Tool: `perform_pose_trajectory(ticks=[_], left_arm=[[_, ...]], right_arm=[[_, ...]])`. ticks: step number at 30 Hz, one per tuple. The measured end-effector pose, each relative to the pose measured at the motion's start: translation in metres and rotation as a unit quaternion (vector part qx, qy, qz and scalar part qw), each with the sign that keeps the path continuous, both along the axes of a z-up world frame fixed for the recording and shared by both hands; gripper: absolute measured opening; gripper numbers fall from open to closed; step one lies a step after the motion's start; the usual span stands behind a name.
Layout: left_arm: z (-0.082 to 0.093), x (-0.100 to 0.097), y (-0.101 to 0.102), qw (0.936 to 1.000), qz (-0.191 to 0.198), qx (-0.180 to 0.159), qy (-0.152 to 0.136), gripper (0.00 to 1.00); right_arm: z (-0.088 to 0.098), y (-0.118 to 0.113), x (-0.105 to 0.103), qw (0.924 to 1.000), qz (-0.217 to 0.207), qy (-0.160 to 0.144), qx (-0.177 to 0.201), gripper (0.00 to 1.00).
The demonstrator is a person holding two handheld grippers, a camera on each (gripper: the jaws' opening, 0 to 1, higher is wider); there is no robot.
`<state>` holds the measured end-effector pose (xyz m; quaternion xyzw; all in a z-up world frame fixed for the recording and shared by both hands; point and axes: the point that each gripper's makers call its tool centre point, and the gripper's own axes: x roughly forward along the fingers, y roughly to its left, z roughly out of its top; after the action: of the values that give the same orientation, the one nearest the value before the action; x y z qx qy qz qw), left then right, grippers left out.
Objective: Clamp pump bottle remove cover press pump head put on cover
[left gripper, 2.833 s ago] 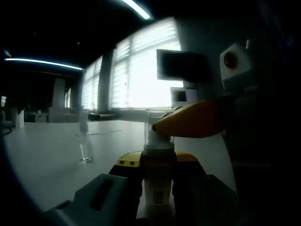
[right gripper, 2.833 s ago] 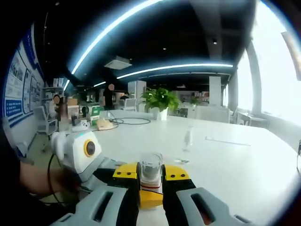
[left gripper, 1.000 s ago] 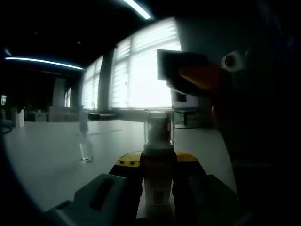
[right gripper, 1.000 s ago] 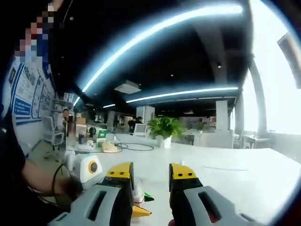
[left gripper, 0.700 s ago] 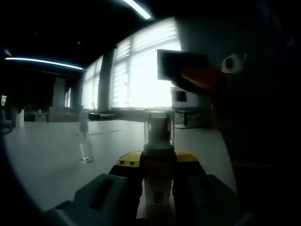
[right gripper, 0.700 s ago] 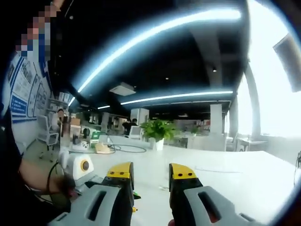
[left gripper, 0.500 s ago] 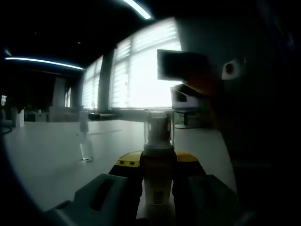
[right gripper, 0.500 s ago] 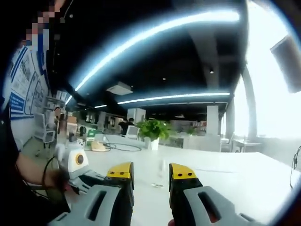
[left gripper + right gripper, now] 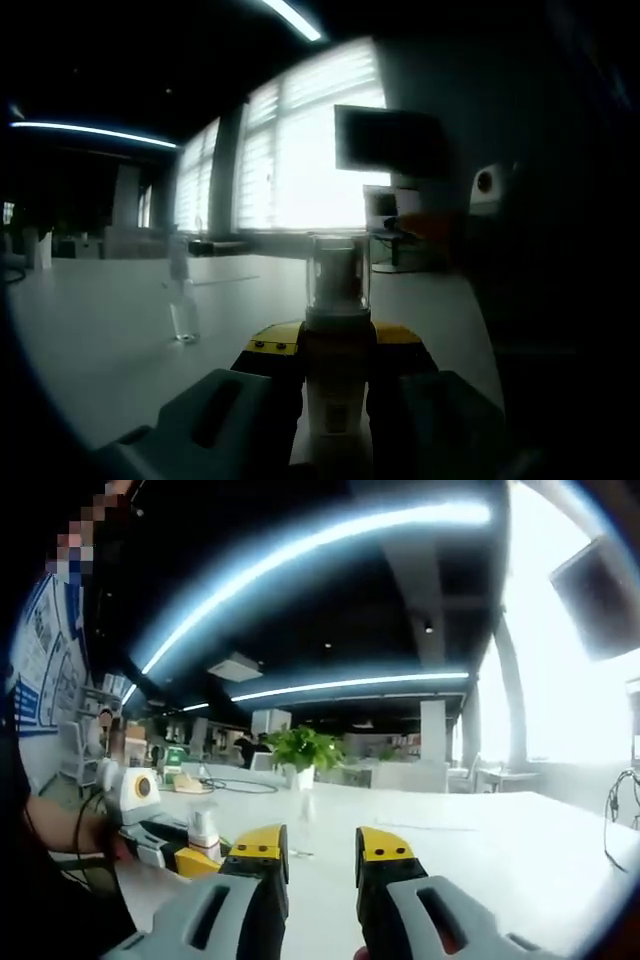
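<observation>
On the white tabletop [image 9: 110, 330], going left to right in the left gripper view, I see a small clear bottle [image 9: 183, 300] standing alone well to the far left, then my left gripper [image 9: 338, 350] with its yellow-tipped jaws clamped on the neck of the white pump bottle [image 9: 338, 385], which stands upright between them. Its clear plastic cover [image 9: 339, 272] sits over the pump head, so I judge the cover is back on and the cycle is at or near its end. Far right of it, dim against the wall, is a piece of the other tool. In the right gripper view, the left gripper [image 9: 175, 852] appears at the left edge, held in a hand [image 9: 60, 840], with the bottle [image 9: 204, 832] upright in it; a green potted plant [image 9: 298, 750] stands far off across the table, and my right gripper [image 9: 322, 852] holds its jaws apart with nothing between them, well clear of the bottle. To finish well, I would hold the left clamp steady and level, check that the cover is seated square rather than tilted, and keep the right jaws wide and away so they cannot knock it loose.
</observation>
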<state>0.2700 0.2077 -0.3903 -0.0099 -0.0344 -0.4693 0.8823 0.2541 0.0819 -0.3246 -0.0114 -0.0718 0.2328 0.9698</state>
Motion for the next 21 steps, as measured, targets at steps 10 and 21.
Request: perform_pose_trajectory(ticks=[10,21], left_arm=[[0.0,0.0,0.0,1.0,0.001,0.0,0.001,0.14],[0.0,0.0,0.0,1.0,0.0,0.0,0.001,0.14]], right_arm=[[-0.019,-0.007,0.003,0.9999,0.0,0.012,-0.001,0.21],[-0.037,-0.01,0.004,0.9998,0.014,0.004,0.013,0.21]])
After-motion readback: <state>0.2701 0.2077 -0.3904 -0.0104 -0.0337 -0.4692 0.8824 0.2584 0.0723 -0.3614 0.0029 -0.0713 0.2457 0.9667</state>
